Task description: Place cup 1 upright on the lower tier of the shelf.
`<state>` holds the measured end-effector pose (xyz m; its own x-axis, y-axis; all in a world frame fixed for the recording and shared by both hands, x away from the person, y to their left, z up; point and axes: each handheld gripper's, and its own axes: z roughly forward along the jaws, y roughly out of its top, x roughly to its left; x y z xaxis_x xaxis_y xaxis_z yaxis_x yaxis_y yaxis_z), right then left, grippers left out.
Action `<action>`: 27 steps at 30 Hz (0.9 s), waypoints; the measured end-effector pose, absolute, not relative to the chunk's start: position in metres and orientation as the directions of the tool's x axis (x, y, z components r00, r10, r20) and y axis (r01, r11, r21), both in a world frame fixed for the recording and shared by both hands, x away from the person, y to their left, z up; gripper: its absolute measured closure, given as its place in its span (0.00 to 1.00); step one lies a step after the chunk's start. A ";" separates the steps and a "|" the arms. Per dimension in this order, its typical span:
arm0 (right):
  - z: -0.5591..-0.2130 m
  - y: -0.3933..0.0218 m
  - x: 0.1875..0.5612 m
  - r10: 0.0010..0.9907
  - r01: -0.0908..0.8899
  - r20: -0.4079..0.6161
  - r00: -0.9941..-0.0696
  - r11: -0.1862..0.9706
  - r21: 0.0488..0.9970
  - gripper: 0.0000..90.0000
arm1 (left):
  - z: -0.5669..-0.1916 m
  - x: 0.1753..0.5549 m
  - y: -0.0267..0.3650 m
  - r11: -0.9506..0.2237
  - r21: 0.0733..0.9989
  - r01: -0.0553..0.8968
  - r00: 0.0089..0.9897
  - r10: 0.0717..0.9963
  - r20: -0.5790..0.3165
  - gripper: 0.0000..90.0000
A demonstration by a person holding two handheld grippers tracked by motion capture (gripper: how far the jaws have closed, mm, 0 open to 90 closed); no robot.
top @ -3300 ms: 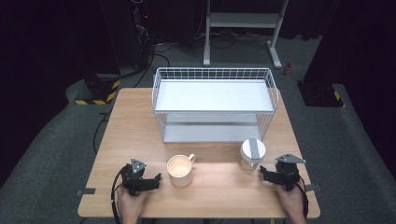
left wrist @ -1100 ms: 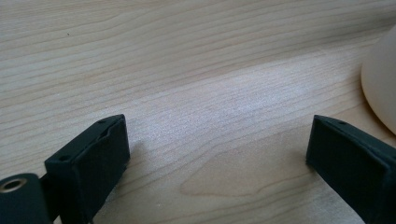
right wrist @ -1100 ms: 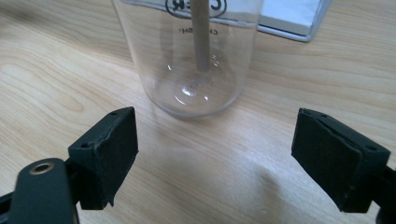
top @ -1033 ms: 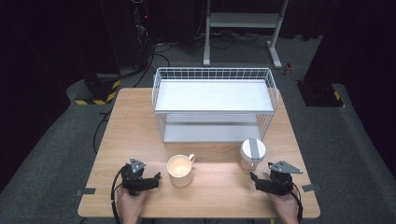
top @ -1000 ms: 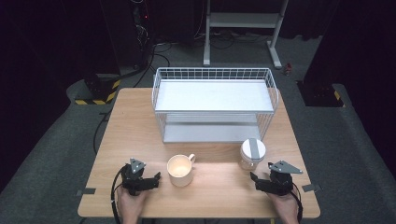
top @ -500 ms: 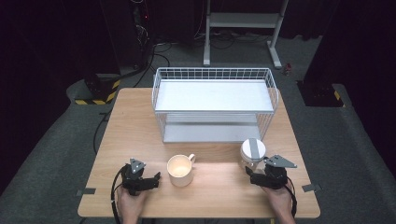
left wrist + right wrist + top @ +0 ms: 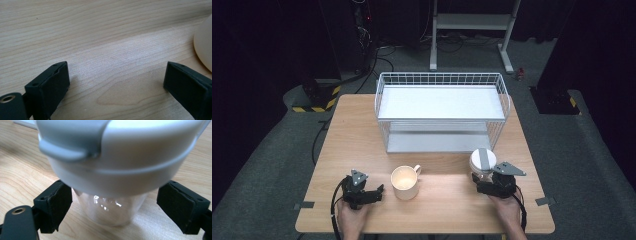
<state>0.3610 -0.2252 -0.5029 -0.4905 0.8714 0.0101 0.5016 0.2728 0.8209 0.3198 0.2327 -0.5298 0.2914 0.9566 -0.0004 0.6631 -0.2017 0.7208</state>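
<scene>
Jar [image 7: 110,202] between right gripper [image 7: 115,207] fingers [image 7: 53,205], untouched

We see a wooden table [image 7: 362,130] on grey carpet [image 7: 562,150], darkness behind, a metal stand [image 7: 472,22].

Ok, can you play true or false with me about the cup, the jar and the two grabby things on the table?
1. The right hand-held gripper has its jaws on either side of the clear jar. True; the jaws are open and not yet squeezing it.
2. The jar has a black lid. False; its lid is white with a grey strap.
3. The left hand-held gripper is holding the mug. False; it is open over bare table, with the mug off to one side.
4. The mug stands on the table in front of the white wire rack. True.
5. The mug lies tipped over. False; it stands upright.
</scene>
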 end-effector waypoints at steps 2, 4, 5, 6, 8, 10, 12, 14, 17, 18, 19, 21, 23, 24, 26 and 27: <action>-0.503 -0.225 0.362 0.871 0.501 0.010 -0.492 0.274 0.821 0.14 | -0.530 0.320 0.233 -0.202 0.721 0.663 0.291 0.957 0.000 0.08; -0.503 -0.223 0.363 0.872 0.504 0.012 -0.489 0.271 0.820 0.15 | -0.530 0.320 0.233 -0.202 0.721 0.663 0.291 0.957 -0.001 0.08; -0.503 -0.222 0.364 0.873 0.501 0.008 -0.488 0.273 0.821 0.15 | -0.530 0.320 0.233 -0.201 0.721 0.663 0.291 0.957 -0.001 0.08; -0.502 -0.221 0.365 0.872 0.500 0.006 -0.489 0.274 0.821 0.15 | -0.530 0.320 0.233 -0.202 0.721 0.663 0.291 0.957 0.000 0.08; -0.502 -0.220 0.366 0.872 0.500 0.003 -0.489 0.278 0.820 0.15 | -0.530 0.320 0.233 -0.201 0.721 0.663 0.291 0.957 -0.001 0.08; -0.502 -0.219 0.366 0.872 0.500 0.003 -0.490 0.279 0.820 0.16 | -0.530 0.320 0.233 -0.201 0.721 0.663 0.291 0.957 -0.001 0.08; -0.502 -0.218 0.368 0.871 0.495 -0.003 -0.492 0.283 0.822 0.17 | -0.530 0.320 0.233 -0.201 0.721 0.663 0.291 0.957 -0.001 0.08; -0.502 -0.217 0.368 0.869 0.493 0.001 -0.494 0.280 0.824 0.18 | -0.530 0.320 0.233 -0.201 0.721 0.663 0.291 0.957 -0.001 0.08; -0.503 -0.217 0.369 0.869 0.487 -0.001 -0.495 0.278 0.828 0.20 | -0.530 0.320 0.233 -0.201 0.721 0.663 0.291 0.957 -0.001 0.08; -0.503 -0.217 0.370 0.870 0.487 0.004 -0.494 0.273 0.829 0.20 | -0.530 0.320 0.233 -0.201 0.721 0.663 0.291 0.957 -0.001 0.08; -0.503 -0.217 0.370 0.870 0.486 0.005 -0.494 0.272 0.831 0.20 | -0.530 0.320 0.233 -0.201 0.721 0.663 0.291 0.957 -0.001 0.08; -0.503 -0.217 0.370 0.869 0.481 -0.002 -0.495 0.276 0.832 0.20 | -0.530 0.320 0.233 -0.201 0.721 0.663 0.291 0.957 -0.001 0.08; -0.503 -0.217 0.370 0.869 0.479 -0.002 -0.495 0.275 0.833 0.20 | -0.530 0.320 0.233 -0.201 0.721 0.663 0.291 0.957 -0.001 0.08; -0.503 -0.217 0.370 0.870 0.480 -0.002 -0.493 0.274 0.834 0.20 | -0.530 0.320 0.233 -0.200 0.721 0.663 0.290 0.957 -0.001 0.08; -0.504 -0.217 0.371 0.871 0.479 0.000 -0.492 0.271 0.835 0.20 | -0.530 0.320 0.233 -0.200 0.722 0.663 0.290 0.957 -0.001 0.08; -0.504 -0.216 0.371 0.871 0.479 0.002 -0.490 0.268 0.836 0.20 | -0.530 0.320 0.233 -0.200 0.722 0.663 0.290 0.957 -0.001 0.08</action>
